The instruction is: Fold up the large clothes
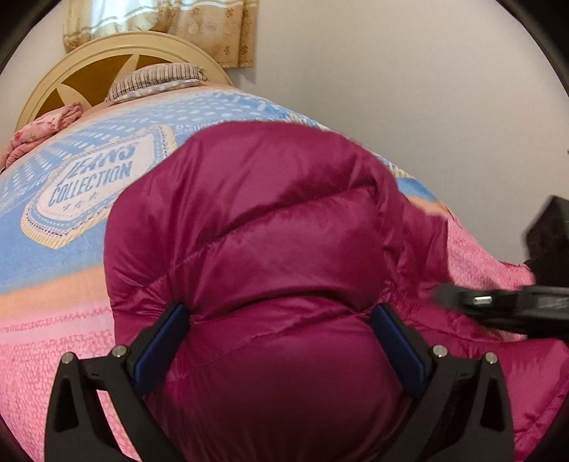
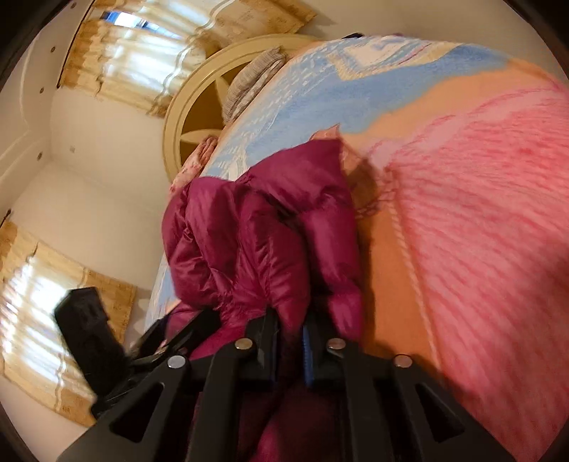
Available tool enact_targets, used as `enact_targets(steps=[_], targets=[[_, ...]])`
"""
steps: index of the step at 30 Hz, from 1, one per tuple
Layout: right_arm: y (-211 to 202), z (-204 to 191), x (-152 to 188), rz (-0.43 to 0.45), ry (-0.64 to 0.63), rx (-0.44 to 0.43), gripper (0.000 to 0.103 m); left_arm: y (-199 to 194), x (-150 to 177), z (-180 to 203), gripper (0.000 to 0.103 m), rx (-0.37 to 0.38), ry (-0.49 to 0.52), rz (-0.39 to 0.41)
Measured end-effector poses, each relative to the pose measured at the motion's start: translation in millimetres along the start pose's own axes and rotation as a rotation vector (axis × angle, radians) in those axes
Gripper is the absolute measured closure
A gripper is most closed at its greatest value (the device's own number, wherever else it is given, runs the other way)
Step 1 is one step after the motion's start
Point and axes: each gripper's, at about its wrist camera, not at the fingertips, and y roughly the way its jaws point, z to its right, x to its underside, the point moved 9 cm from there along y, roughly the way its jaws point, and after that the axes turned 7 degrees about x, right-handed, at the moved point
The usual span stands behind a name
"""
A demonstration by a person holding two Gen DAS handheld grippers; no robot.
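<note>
Jacket [image 1: 270,248]: magenta, quilted, puffy, bunched on the blanket [image 1: 53,248] that covers the bed. Left wrist view: your left gripper [image 1: 281,320] stands wide, a padded bulge of the jacket between its blue pads [image 1: 398,341]; whether they press on it, you cannot tell. The right gripper [image 1: 505,305] enters from the right edge, over the jacket's side. Headboard [image 1: 117,46] and curtain [image 1: 160,21] behind. Right wrist view: your right gripper [image 2: 290,337] is narrow, pinched on a fold of the jacket [image 2: 263,241]; picture blurred.
</note>
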Motion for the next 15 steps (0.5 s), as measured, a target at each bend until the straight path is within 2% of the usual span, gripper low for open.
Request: enact_targets(steps=[3, 5, 6, 7, 8, 9, 11, 14, 15], targets=[[-56, -18, 15, 0.065, -0.052, -0.04, 0.089, -1, 2, 3, 0.0, 0.028, 0.006, -0.014], [-96, -36, 37, 0.115, -0.117, -0.073, 0.085, 0, 2, 3, 0.0, 0.043, 0.006, -0.022], [-109, -43, 48, 0.129, -0.14, -0.086, 0.066, 0, 2, 4, 0.0, 0.047, 0.009, -0.026], [-115, -49, 53, 0.138, -0.151, -0.092, 0.034, 1, 2, 5, 0.0, 0.046, 0.012, -0.03], [-123, -56, 62, 0.159, -0.169, -0.106, 0.021, 1, 2, 6, 0.0, 0.042, 0.019, -0.036], [-127, -61, 68, 0.17, -0.187, -0.129, 0.016, 1, 2, 6, 0.0, 0.037, 0.024, -0.041], [-123, -66, 76, 0.153, -0.223, -0.149, 0.016, 1, 3, 7, 0.0, 0.026, 0.038, -0.055], [-95, -66, 86, 0.109, -0.252, -0.102, 0.019, 3, 0, 4, 0.0, 0.019, 0.038, -0.077], [-84, -61, 91, 0.091, -0.263, -0.05, 0.041, 2, 0, 3, 0.0, 0.015, 0.035, -0.08]])
